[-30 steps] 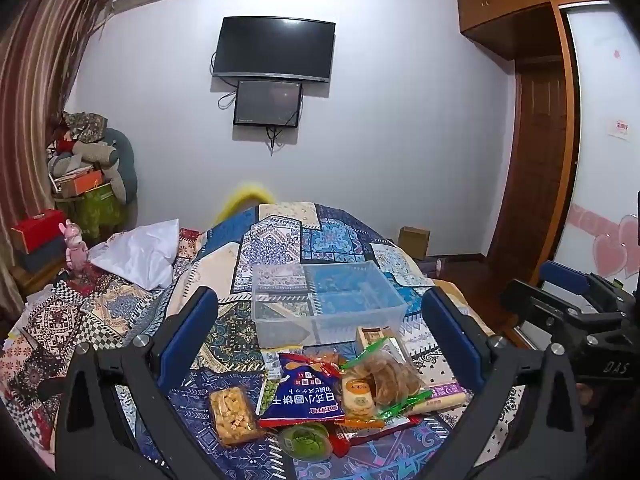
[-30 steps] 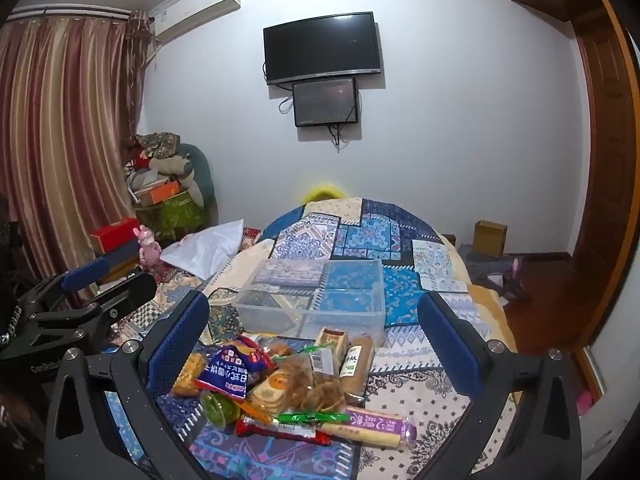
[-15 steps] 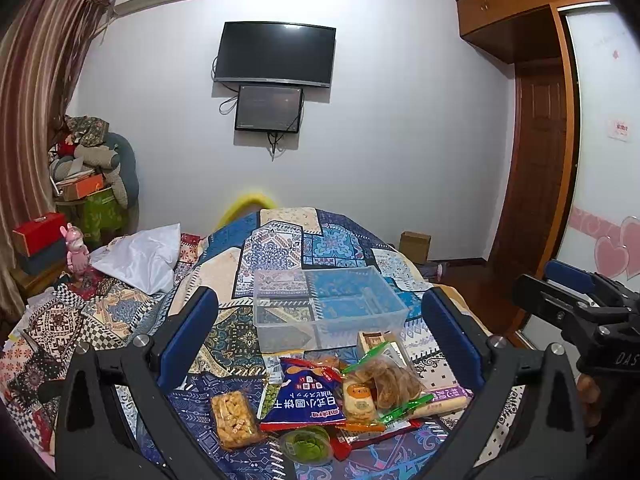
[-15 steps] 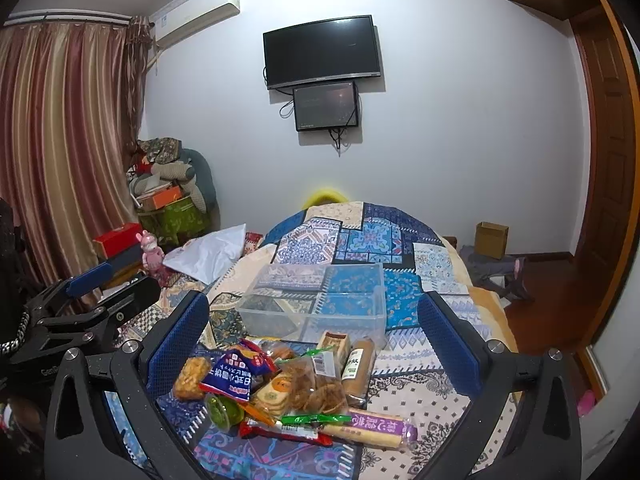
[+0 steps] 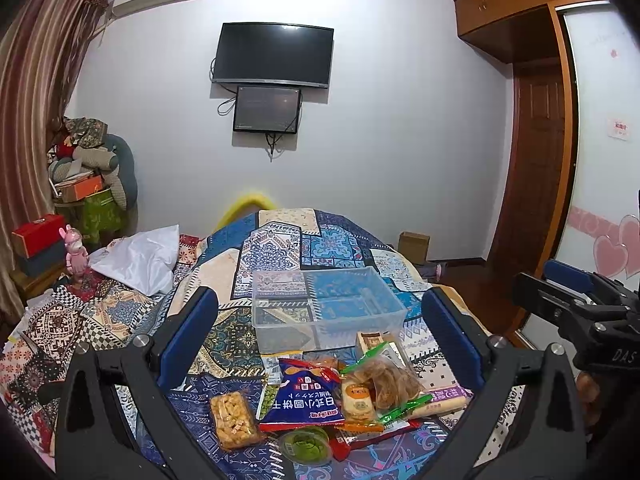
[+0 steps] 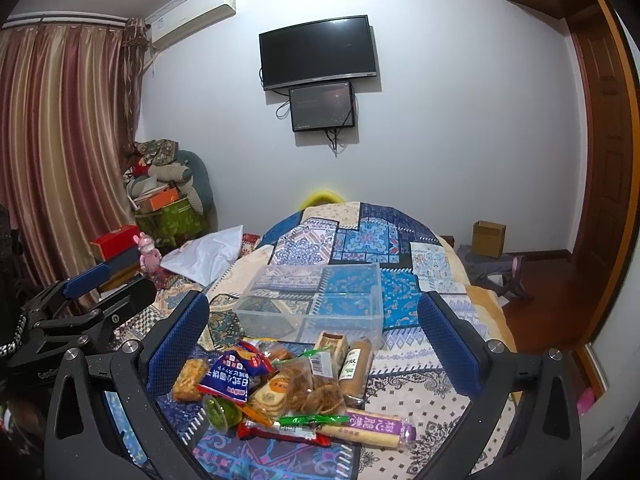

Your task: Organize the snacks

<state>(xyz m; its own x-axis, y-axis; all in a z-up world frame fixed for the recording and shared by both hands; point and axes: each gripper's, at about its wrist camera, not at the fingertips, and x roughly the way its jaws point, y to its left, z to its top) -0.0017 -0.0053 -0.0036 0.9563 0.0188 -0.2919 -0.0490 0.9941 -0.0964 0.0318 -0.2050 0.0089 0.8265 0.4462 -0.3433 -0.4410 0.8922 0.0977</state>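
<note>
A pile of snacks lies on the patterned bedspread: a blue chip bag (image 5: 306,398) (image 6: 230,378), a clear pack of orange crackers (image 5: 232,420), a green jelly cup (image 5: 306,446) (image 6: 218,412), a bag of round biscuits (image 5: 384,376) (image 6: 316,390) and a purple roll (image 6: 376,428). An empty clear plastic bin (image 5: 326,312) (image 6: 316,300) stands just behind the pile. My left gripper (image 5: 320,340) is open and empty above the pile. My right gripper (image 6: 316,340) is open and empty too.
The bed (image 5: 280,240) fills the middle. A white pillow (image 5: 140,258) and a pink toy (image 5: 76,254) lie at the left. Boxes and bags are stacked in the left corner (image 6: 168,200). A cardboard box (image 6: 488,238) sits on the floor at the right.
Both cameras have tilted up slightly, so the snack pile and bin sit a little lower in view. Nothing was taken hold of.
</note>
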